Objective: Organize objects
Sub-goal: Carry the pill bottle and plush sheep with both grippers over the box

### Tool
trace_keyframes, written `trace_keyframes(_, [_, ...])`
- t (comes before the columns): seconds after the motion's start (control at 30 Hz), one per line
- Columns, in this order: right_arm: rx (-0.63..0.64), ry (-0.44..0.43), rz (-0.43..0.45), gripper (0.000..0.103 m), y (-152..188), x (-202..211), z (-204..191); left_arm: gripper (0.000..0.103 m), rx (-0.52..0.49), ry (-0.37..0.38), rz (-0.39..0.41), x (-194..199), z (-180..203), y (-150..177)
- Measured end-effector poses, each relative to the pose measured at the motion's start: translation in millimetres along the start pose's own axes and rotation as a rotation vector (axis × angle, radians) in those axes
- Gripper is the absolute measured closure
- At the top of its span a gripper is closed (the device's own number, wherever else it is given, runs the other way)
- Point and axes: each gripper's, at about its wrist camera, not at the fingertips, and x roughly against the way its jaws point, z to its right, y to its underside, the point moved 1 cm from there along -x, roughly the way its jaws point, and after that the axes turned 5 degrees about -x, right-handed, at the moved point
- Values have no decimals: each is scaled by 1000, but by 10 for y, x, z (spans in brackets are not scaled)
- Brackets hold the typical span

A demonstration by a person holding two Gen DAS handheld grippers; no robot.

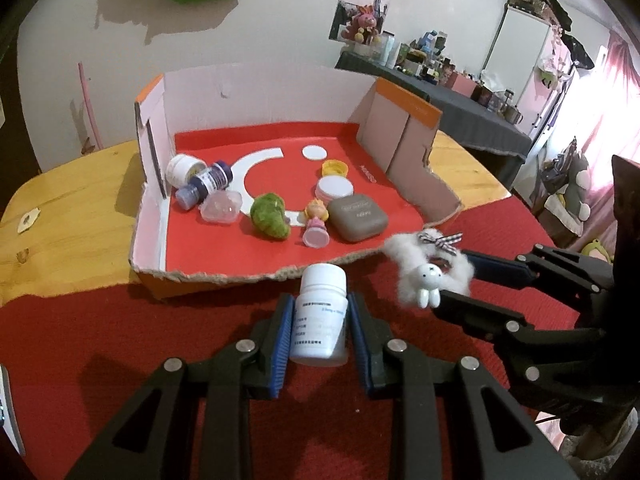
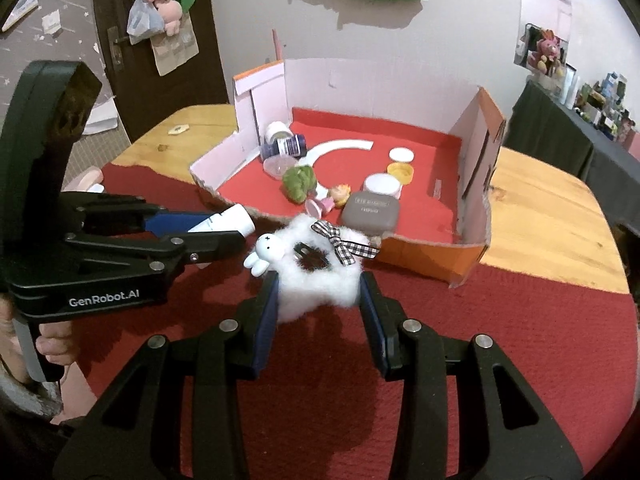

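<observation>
Red cloth (image 1: 120, 340) fronts the torn cardboard tray (image 1: 280, 276); left gripper (image 1: 320, 334) clamps the white plastic pill bottle (image 1: 322, 312), right gripper (image 2: 318, 310) pinches the fluffy white bunny clip (image 2: 316, 276), whose soft fur might slip.

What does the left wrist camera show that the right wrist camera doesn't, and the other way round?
Only the left wrist view shows the white pill bottle's printed label, with the left tool shut on it, and a white wardrobe at the back.

Only the right wrist view shows a dark door hung with plush toys, and a hand on the left tool's handle.

Both show the cardboard tray, the grey case, and the fluffy bunny clip in the right tool.
</observation>
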Motion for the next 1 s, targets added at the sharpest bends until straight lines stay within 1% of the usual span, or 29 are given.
trace_keyframes(0.23, [3, -7, 7, 66, -129, -7, 24, 74, -8, -15, 19, 8, -28, -169])
trace_keyframes(0.53, [-15, 1, 13, 66, -332, -75, 148, 74, 14, -10, 6, -153, -124, -394])
trace_keyframes(0.73, [-35, 4, -6, 66, -478, -203, 273, 74, 39, -6, -5, -281, -210, -562])
trace_keyframes(1.0, [-55, 5, -38, 66, -649, -427, 395, 74, 41, -24, -16, -475, -292, -831])
